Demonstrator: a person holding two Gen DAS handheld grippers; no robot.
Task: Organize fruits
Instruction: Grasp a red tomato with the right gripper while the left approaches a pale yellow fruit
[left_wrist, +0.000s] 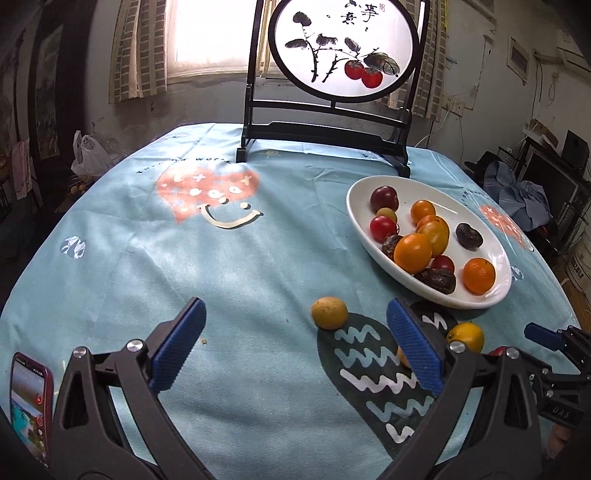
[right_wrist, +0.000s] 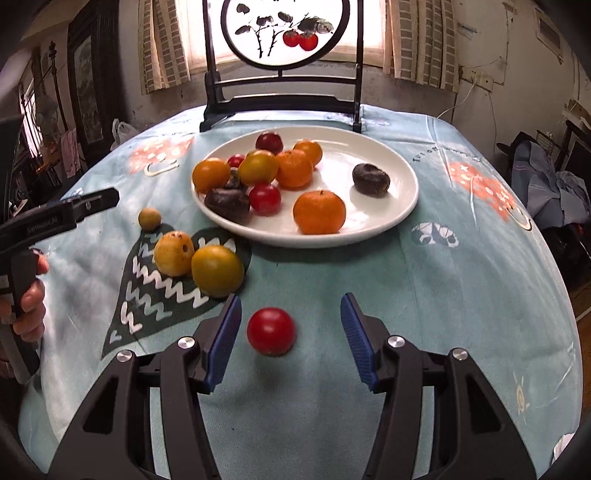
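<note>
Your right gripper (right_wrist: 290, 339) stands spread, with a red tomato (right_wrist: 271, 331) lying on the tablecloth (right_wrist: 443, 295) between its blue pads (right_wrist: 221, 343), touching neither. Your left gripper (left_wrist: 295, 343) is also spread and holds nothing; a yellowish fruit (left_wrist: 329, 313) lies just beyond its fingertips, right of centre in the left wrist view.

In the right wrist view, the white plate (right_wrist: 399, 206) sits in the upper centre, holding oranges, small tomatoes and dark fruits. Left of the plate, three loose fruits lie on the cloth: a small yellow fruit (right_wrist: 149, 218), a spotted yellow fruit (right_wrist: 173, 253) and a yellow-green fruit (right_wrist: 217, 270), the last two touching. A painted round screen (right_wrist: 282, 29) stands behind the plate. Your left hand (right_wrist: 31, 295) shows at the left edge.
</note>
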